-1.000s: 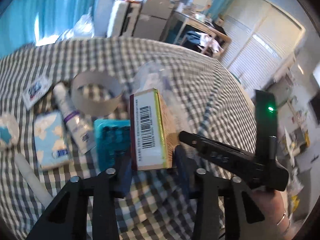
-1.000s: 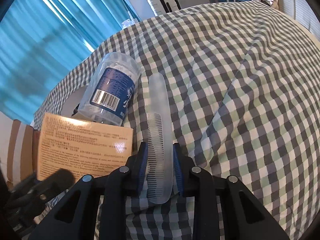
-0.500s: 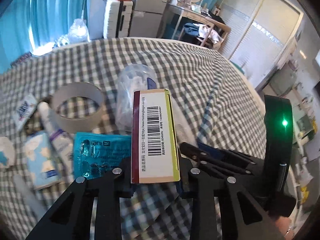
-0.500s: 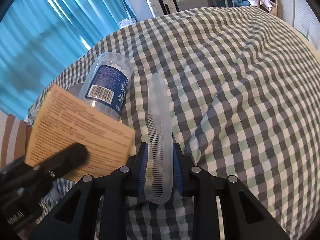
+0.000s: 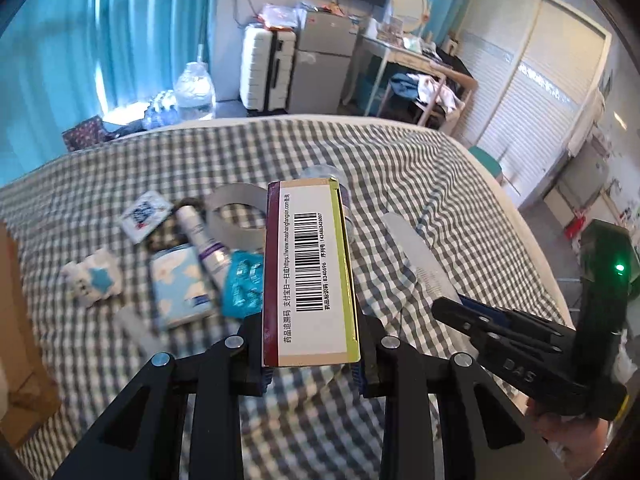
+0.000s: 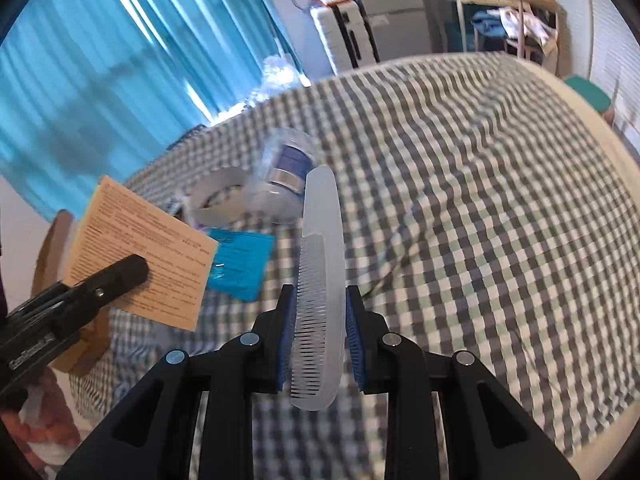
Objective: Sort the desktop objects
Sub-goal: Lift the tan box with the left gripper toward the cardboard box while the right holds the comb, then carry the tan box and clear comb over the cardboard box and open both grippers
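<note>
Two claws are each closed on one item above a checked cloth [image 5: 400, 168] that covers the surface. At the far left of the left wrist view a brown cardboard edge [image 5: 16, 320] shows, and beside it on the cloth lies a small white soft toy with a blue star [image 5: 92, 278]. Next come a white sachet [image 5: 145, 215], a light blue tissue pack with clouds [image 5: 180, 282] and a white tube [image 5: 202, 240] lying along its right edge. Behind the tube a grey tape ring [image 5: 236, 216] stands on its rim, and just in front of it lies a teal foil packet [image 5: 242, 284].

In the middle the left claw [image 5: 312, 354] grips a medicine box [image 5: 310, 272] by its two broad faces — the narrow barcode side faces the camera and the box is lifted clear of the cloth. A clear bottle [image 5: 324, 172] peeks out behind its top edge. To the right the right claw [image 5: 460, 304] reaches in from the side with a translucent comb [image 5: 416, 256] sticking out ahead of it; a hand [image 5: 560, 436] holds its handle.

In the right wrist view the comb [image 6: 320, 280] sits between the right claw's [image 6: 320, 336] pads, teeth to the left, raised above the cloth — the pads are pressed on its lower half. Left of it the box's tan printed face [image 6: 144, 248] shows in the left claw [image 6: 120, 276].
</note>
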The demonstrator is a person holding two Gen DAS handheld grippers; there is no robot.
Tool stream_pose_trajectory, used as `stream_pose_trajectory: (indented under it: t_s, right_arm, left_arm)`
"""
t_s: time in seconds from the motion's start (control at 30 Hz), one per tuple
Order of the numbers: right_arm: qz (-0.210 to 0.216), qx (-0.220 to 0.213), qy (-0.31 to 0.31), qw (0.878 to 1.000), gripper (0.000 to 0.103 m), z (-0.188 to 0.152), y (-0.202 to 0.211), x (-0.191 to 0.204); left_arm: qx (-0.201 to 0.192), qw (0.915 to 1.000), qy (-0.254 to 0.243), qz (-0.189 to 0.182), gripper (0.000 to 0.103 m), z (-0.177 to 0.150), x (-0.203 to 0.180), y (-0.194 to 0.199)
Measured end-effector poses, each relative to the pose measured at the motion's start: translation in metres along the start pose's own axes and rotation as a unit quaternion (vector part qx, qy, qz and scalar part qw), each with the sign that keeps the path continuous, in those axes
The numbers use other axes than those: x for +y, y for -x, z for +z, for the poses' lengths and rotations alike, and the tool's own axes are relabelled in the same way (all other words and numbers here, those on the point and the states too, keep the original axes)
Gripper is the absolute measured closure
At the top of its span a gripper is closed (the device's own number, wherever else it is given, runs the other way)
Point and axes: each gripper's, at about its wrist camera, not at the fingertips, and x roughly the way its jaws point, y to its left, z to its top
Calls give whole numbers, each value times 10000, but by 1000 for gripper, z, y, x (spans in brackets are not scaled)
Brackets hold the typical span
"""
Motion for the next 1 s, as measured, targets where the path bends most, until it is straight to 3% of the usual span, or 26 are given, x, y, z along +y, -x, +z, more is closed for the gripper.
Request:
stream_pose_trajectory:
  t_s: [0.1, 0.13, 0.17, 0.37, 0.57, 0.63, 0.73, 1.0]
  right_arm:
    - [79, -103, 239, 9996, 79, -6, 21, 29]
    - [75, -151, 315, 9994, 84, -10, 28, 39]
    - [81, -203, 405, 9989, 95, -12, 35, 47]
    - [44, -249, 1070, 9939, 99, -17, 52, 103]
    - [262, -47, 941, 9952, 99, -35, 41, 113]
    - [236, 221, 939, 9951, 98, -38, 25, 112]
    - [50, 857, 881, 9924, 68, -48, -5, 103]
    - [-536, 1988, 886, 9746, 68, -86, -87, 83]
  left_arm:
    - [-152, 9998, 55, 115, 73, -6, 9, 29]
    - [-211, 9996, 78, 155, 73, -7, 12, 39]
    - [-278, 9994, 108, 185, 73, -9, 16, 51]
    - [-551, 9973, 315, 373, 73, -18, 38, 104]
    - [-631, 9954, 539, 471, 73, -44, 64, 132]
    - [-584, 9950, 624, 514, 73, -53, 73, 134]
    - [-484, 9944, 738, 575, 73, -67, 88, 128]
    - [-167, 9937, 985, 517, 73, -85, 111, 94]
